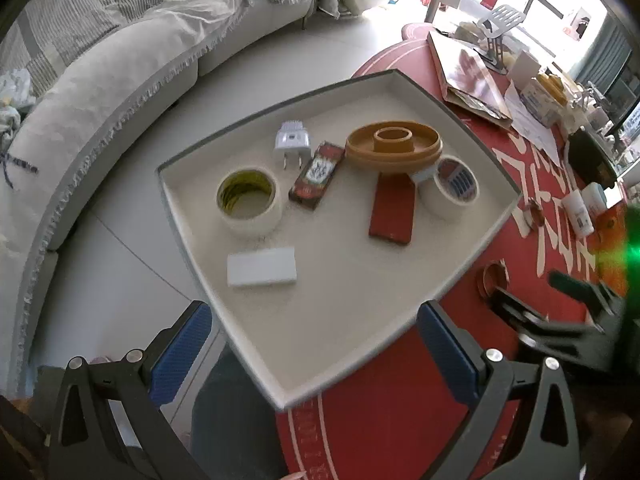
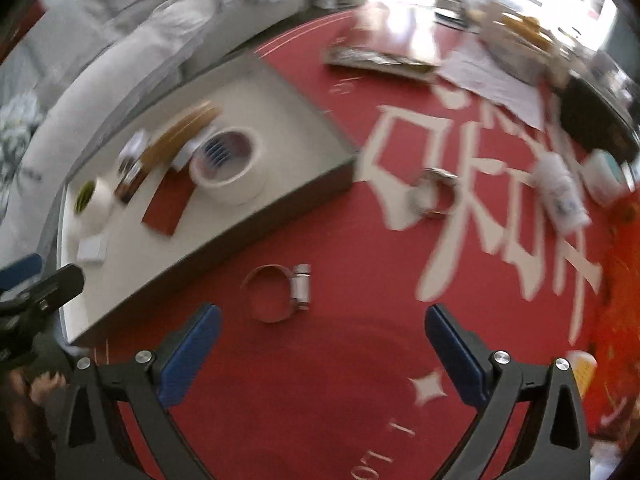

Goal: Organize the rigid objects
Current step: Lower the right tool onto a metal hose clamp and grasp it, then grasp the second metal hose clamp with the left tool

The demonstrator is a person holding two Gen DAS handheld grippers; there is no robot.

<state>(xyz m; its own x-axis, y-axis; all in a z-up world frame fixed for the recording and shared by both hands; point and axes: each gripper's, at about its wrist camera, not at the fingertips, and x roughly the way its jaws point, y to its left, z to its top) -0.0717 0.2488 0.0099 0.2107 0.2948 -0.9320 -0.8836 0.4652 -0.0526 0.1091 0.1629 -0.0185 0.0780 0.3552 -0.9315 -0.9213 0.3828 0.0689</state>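
Observation:
A white tray (image 1: 360, 312) on the red table holds two tape rolls (image 1: 248, 200) (image 1: 452, 188), a white plug (image 1: 292, 144), a dark patterned box (image 1: 316, 176), a tan round dish (image 1: 394, 148), a red flat block (image 1: 394, 212) and a white block (image 1: 262, 266). My left gripper (image 1: 316, 344) is open and empty above the tray's near corner. My right gripper (image 2: 324, 344) is open and empty just above the table, close to a metal hose clamp (image 2: 278, 294). A second metal clamp (image 2: 434, 194) lies farther right. The tray (image 2: 256, 216) is blurred in the right wrist view.
White bottles (image 2: 560, 192) (image 1: 578, 210) and a small white jar (image 2: 604, 176) lie on the table's right side. Papers, a brown folder (image 1: 468, 72) and clutter fill the far side. A grey sofa (image 1: 100, 100) curves on the left.

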